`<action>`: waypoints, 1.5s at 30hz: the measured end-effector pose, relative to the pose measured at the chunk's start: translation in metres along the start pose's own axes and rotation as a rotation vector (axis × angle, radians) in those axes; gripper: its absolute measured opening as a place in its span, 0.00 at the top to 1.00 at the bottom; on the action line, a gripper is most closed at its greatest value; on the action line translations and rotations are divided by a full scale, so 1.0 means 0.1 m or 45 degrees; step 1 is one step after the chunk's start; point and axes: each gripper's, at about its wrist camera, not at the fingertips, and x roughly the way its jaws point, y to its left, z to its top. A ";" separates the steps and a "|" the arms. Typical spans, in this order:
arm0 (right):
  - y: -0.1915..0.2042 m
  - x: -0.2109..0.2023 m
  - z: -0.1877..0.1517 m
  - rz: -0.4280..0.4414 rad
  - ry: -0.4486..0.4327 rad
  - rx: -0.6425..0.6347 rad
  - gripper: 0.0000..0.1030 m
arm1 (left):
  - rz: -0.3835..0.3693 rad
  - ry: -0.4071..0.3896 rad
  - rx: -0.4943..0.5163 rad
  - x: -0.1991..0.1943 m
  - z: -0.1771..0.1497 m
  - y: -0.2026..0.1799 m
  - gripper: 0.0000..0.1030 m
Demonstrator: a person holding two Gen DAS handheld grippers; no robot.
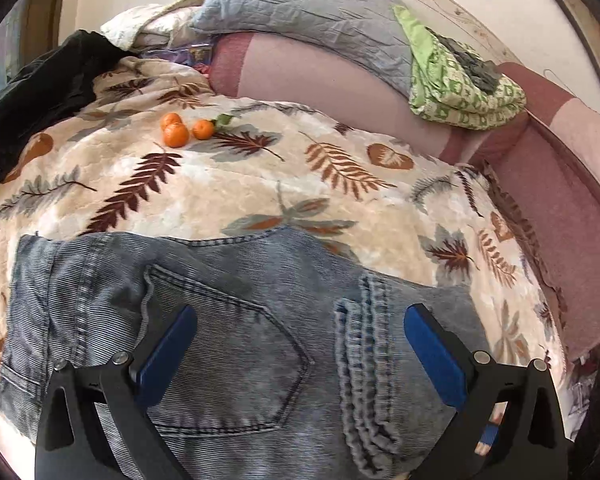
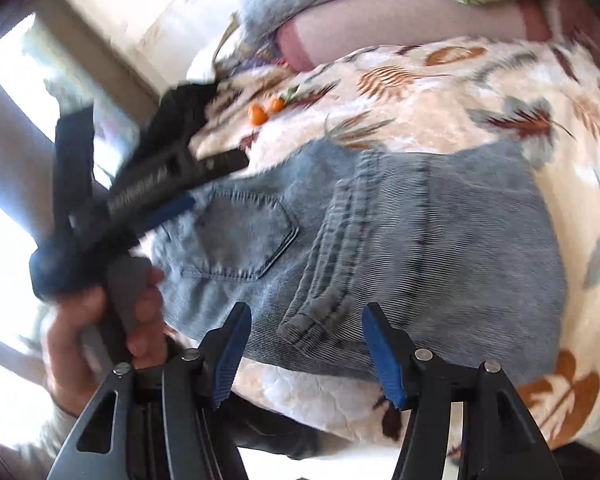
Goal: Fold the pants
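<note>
The faded blue jeans (image 1: 228, 320) lie folded in a compact bundle on the leaf-patterned blanket (image 1: 236, 184), back pocket and waistband up. My left gripper (image 1: 300, 316) is open and empty, its blue pads spread just above the pocket and the waistband hem. In the right wrist view the jeans (image 2: 420, 248) fill the middle; my right gripper (image 2: 306, 312) is open and empty at their near edge, beside the rolled hem. The left gripper (image 2: 172, 184) shows blurred there, held in a hand at the left above the pocket.
Three mandarins (image 1: 184, 130) lie on the blanket beyond the jeans. A grey quilted pillow (image 1: 300, 12) and a green patterned cloth (image 1: 460, 84) rest on the pink sofa back (image 1: 320, 80). A black garment (image 1: 48, 84) lies at the far left.
</note>
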 end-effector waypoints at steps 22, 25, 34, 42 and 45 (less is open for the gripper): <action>-1.03 -0.06 -0.12 0.141 -0.043 0.416 0.37 | -0.425 0.566 -0.365 0.27 -0.67 -0.29 0.02; -1.05 -0.13 -0.16 0.159 -0.058 0.402 0.37 | -0.463 0.460 -0.407 0.05 -0.60 -0.28 0.02; -1.14 -0.15 -0.23 0.230 -0.069 0.435 0.37 | -0.484 0.422 -0.302 0.04 -0.59 -0.61 0.26; -1.18 -0.17 -0.27 0.266 -0.063 0.435 0.37 | -0.405 0.446 -0.392 0.08 -0.75 -0.43 0.38; -1.18 -0.16 -0.26 0.265 -0.062 0.435 0.37 | -0.376 0.389 -0.397 -0.02 -0.73 -0.40 0.37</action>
